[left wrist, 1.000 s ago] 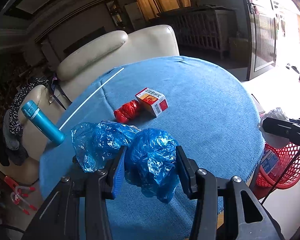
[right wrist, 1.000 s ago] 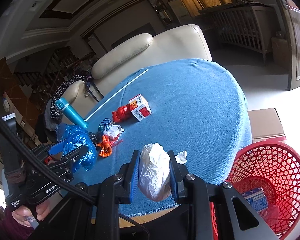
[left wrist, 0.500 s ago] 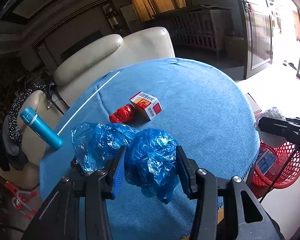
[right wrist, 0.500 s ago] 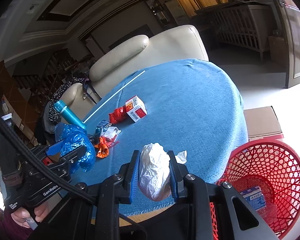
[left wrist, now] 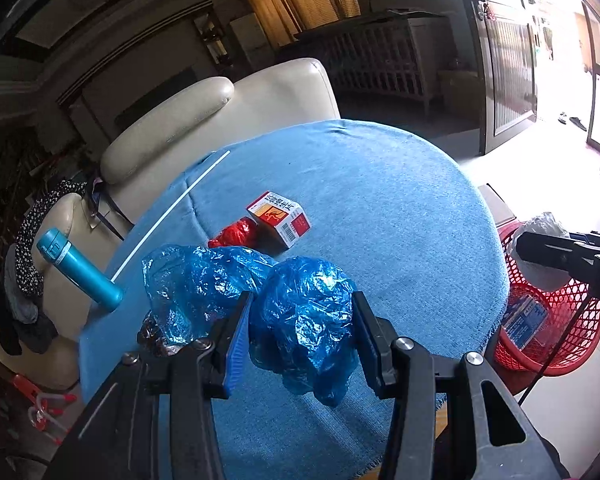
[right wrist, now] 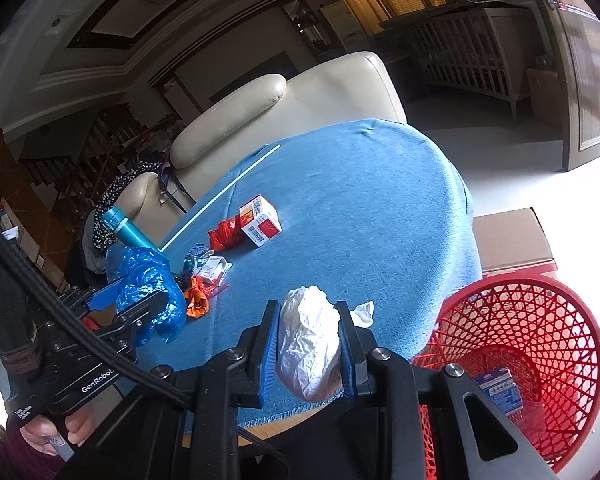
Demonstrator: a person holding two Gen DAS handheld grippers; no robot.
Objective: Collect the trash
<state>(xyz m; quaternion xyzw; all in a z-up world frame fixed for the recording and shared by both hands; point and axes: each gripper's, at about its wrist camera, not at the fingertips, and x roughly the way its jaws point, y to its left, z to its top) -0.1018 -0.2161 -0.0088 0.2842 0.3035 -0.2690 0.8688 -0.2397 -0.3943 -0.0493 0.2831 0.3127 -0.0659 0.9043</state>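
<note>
My left gripper (left wrist: 302, 332) is shut on a crumpled blue plastic bag (left wrist: 304, 320) and holds it above the near edge of the blue round table (left wrist: 380, 200). It also shows in the right wrist view (right wrist: 140, 300). My right gripper (right wrist: 308, 344) is shut on a crumpled white bag (right wrist: 310, 344), held over the table's edge beside the red mesh basket (right wrist: 540, 320). The basket (left wrist: 560, 328) holds a small blue box (right wrist: 498, 388). On the table lie a red and white carton (left wrist: 280, 218), a red wrapper (left wrist: 234, 234) and small orange and mixed scraps (right wrist: 204, 280).
A teal bottle (left wrist: 76, 268) lies at the table's left edge. A white rod (left wrist: 168, 216) lies along the cloth. A cream armchair (left wrist: 220, 120) stands behind the table. A cardboard box (right wrist: 508, 240) sits on the floor behind the basket.
Both grippers have kept their bags. The left gripper has drifted back and up a little, so the table looks farther off. The right gripper has moved slightly toward the basket.
</note>
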